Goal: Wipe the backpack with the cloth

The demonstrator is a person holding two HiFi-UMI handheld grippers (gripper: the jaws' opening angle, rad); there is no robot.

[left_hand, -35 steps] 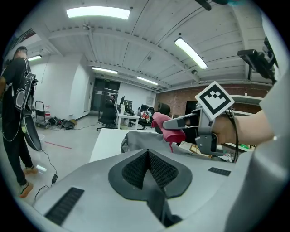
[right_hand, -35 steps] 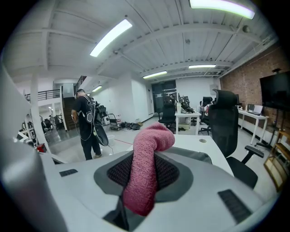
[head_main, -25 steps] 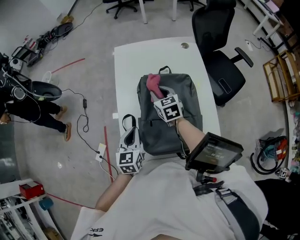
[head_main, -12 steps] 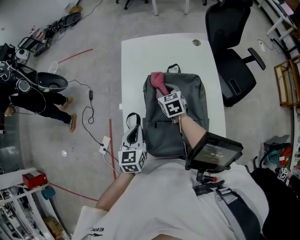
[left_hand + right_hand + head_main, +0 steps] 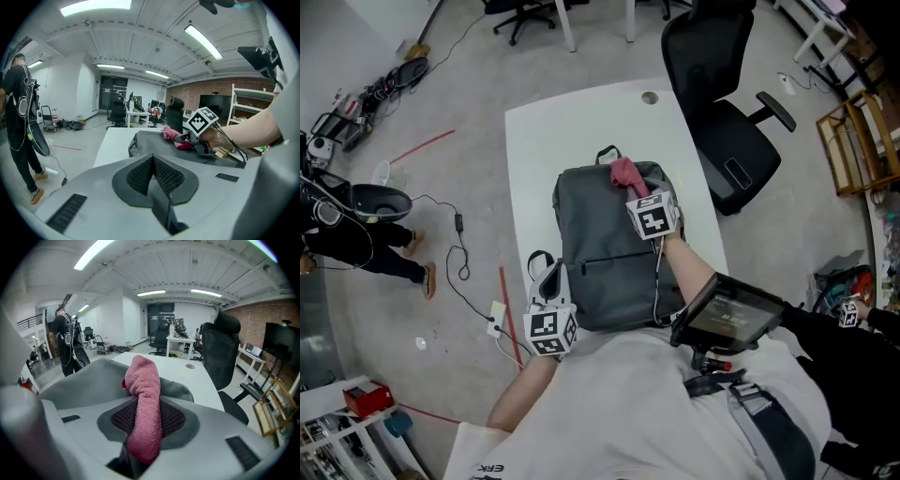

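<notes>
right claw [image 5: 143, 423] clamps the soft, limp pink cloth [image 5: 142, 378] mid-frame atop the pliant grey backpack [image 5: 598, 255]; left claw [image 5: 153, 177], pinched together and empty, could steady its lower-left edge.

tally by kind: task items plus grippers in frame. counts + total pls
backpack: 1
cloth: 1
grippers: 2 (left gripper, right gripper)
Total: 4
</notes>
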